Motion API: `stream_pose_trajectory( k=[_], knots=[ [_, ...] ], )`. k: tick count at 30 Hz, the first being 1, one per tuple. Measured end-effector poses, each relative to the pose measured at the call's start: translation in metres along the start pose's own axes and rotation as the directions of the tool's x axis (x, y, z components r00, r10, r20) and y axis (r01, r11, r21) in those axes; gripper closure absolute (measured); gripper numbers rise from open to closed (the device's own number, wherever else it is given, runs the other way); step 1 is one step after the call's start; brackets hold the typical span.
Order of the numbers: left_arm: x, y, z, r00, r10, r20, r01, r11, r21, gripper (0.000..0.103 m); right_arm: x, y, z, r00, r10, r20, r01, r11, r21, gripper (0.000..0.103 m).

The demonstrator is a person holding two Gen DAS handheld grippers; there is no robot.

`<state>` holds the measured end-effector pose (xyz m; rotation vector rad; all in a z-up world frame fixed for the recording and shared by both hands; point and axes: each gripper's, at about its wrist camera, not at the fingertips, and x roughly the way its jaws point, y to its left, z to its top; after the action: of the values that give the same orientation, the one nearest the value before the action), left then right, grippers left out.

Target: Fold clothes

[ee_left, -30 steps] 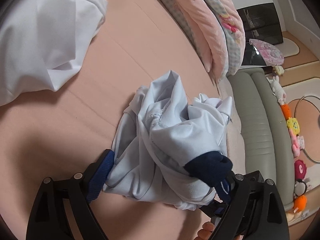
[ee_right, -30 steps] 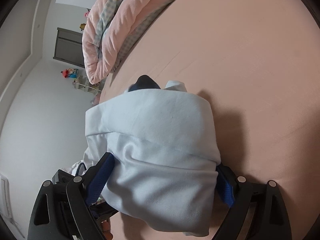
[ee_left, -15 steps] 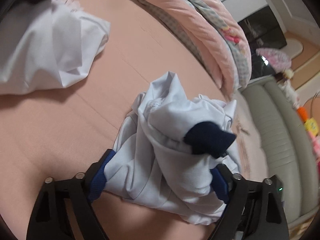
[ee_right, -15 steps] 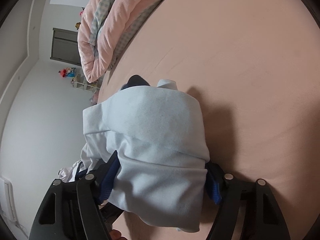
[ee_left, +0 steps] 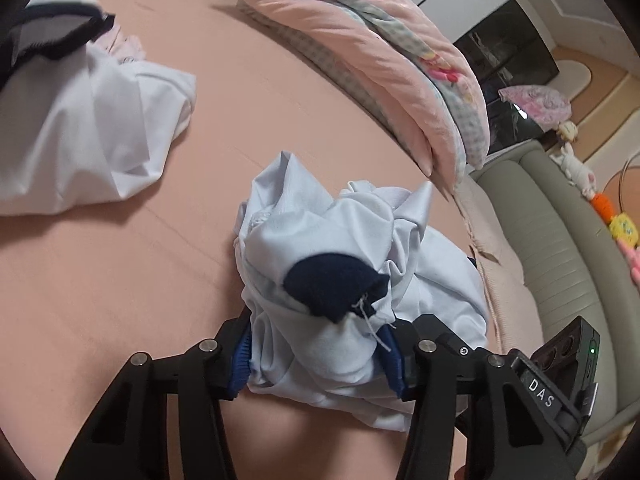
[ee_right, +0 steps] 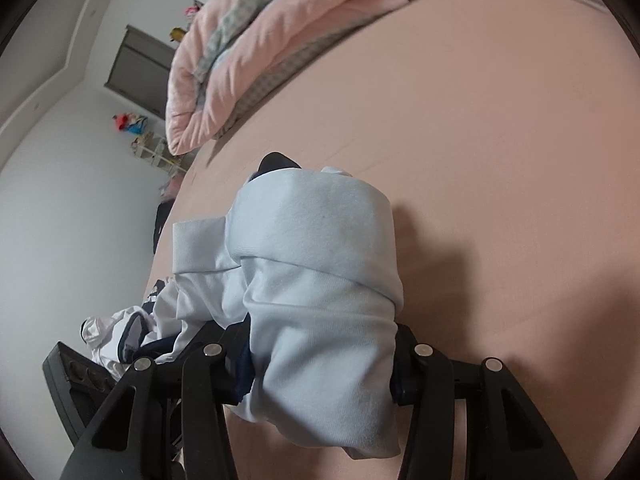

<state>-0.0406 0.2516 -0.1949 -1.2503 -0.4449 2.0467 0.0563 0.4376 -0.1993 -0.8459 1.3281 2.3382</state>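
Left wrist view: both our left gripper (ee_left: 320,356) and right gripper (ee_right: 320,364) pinch the bunched light-blue garment (ee_left: 340,248); a white garment (ee_left: 80,128) lies upper left, a pink quilt (ee_left: 360,56) upper right.

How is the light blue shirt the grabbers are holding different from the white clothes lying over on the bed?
The light blue shirt is bunched between the fingers of the left gripper and the right gripper; nothing touches the white clothes. The blue shirt is pale blue with a navy cuff poking out; the white clothes are white with a dark edged piece beside them. Both are crumpled, not folded, on the pink bed.
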Motion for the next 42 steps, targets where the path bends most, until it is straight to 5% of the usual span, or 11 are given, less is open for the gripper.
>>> stream_pose_trajectory(
  k=[17,29,34,42],
  knots=[
    [-0.017,-0.031,-0.001,0.999,-0.043,-0.004,0.043,0.998,0.05,0.055,-0.033,0.007,0.009,0.999,0.025,0.043,-0.023,0.999,-0.047,0.054],
    [-0.031,-0.091,-0.01,0.998,-0.062,-0.009,0.062,0.986,0.152,0.055,-0.082,0.0,0.025,0.996,0.029,0.084,-0.024,0.998,-0.058,0.054],
    [-0.032,-0.142,-0.014,0.994,-0.105,-0.027,0.108,0.968,0.225,0.055,-0.122,-0.013,0.042,0.99,0.039,0.139,-0.034,0.999,-0.043,0.054],
    [-0.024,-0.228,-0.05,0.989,-0.142,-0.044,0.147,0.903,0.403,0.055,-0.197,-0.053,0.065,0.97,0.01,0.243,-0.009,1.0,-0.005,0.054]
  ],
)
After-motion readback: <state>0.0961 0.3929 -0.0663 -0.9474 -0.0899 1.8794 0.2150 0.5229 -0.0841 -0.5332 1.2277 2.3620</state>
